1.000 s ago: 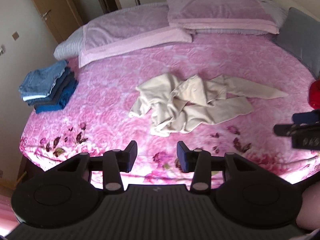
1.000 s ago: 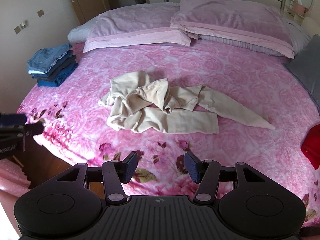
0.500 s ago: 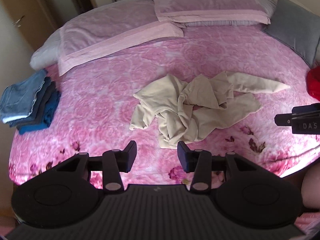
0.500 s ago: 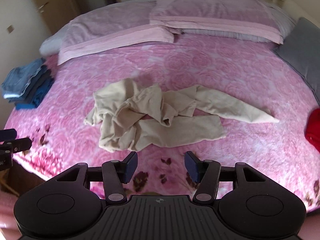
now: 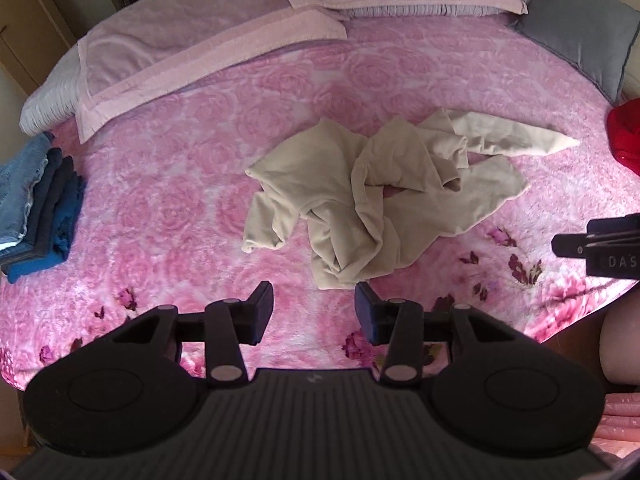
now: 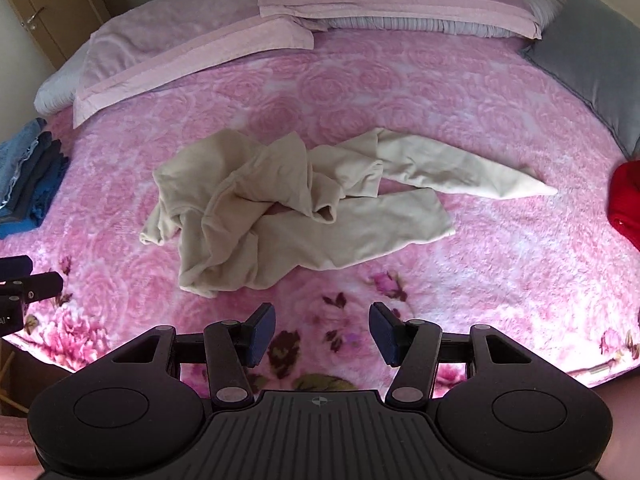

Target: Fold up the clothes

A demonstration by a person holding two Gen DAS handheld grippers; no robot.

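On the bed (image 5: 192, 168), spread with a pink rose-patterned blanket, a cream garment (image 5: 372, 196) lies crumpled near the middle, its body bunched in folds and two long narrow parts trailing off toward the right. Over the near edge of the bed hover the two tools: the left gripper (image 5: 314, 312) has its jaws parted with nothing between them, just short of the garment's nearest hem, and the right gripper (image 6: 322, 334) also has its jaws parted and empty, over the flower print a little nearer than the cloth. Neither touches the garment. At the left edge of the bed sits a stack of folded jeans (image 5: 34, 208), blues and dark tones, well apart from the cream piece. Two pink pillows (image 6: 192, 52) lie side by side at the head, a grey cushion (image 6: 592, 60) sits at the far right, and something red (image 6: 626, 204) shows at the right edge.
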